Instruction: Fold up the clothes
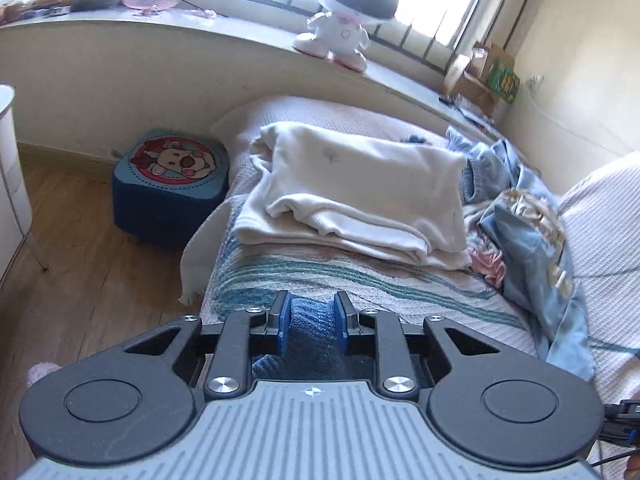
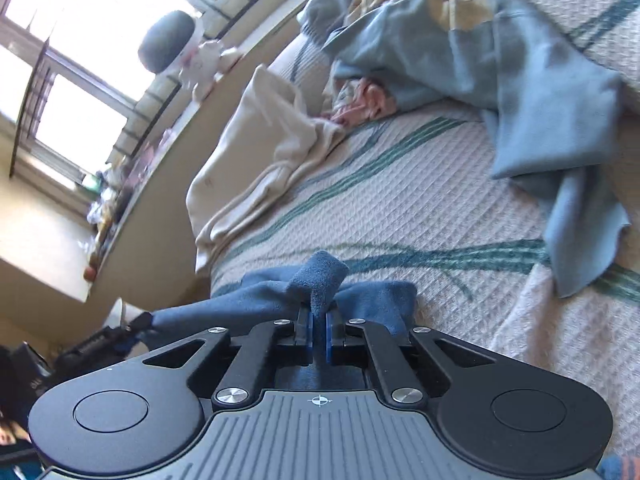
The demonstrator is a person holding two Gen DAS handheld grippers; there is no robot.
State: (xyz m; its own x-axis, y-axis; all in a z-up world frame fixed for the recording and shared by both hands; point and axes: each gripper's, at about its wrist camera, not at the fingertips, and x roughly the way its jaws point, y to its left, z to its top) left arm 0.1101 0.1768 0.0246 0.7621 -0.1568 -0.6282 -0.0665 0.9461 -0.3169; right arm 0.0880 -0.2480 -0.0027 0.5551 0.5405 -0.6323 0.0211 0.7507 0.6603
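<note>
Garment pickup: dark blue cloth gripped at two points, at the near edge of the bed cover.

Left gripper is clamped on a thick bunch of the blue cloth; right gripper is pinched nearly closed on a raised fold of it. Neither grip sits on an edge. Lift both points evenly, draw them apart until the cloth hangs flat, then lay it on bare cover nearer than the folded cream garment and clear of the light blue pile.
</note>
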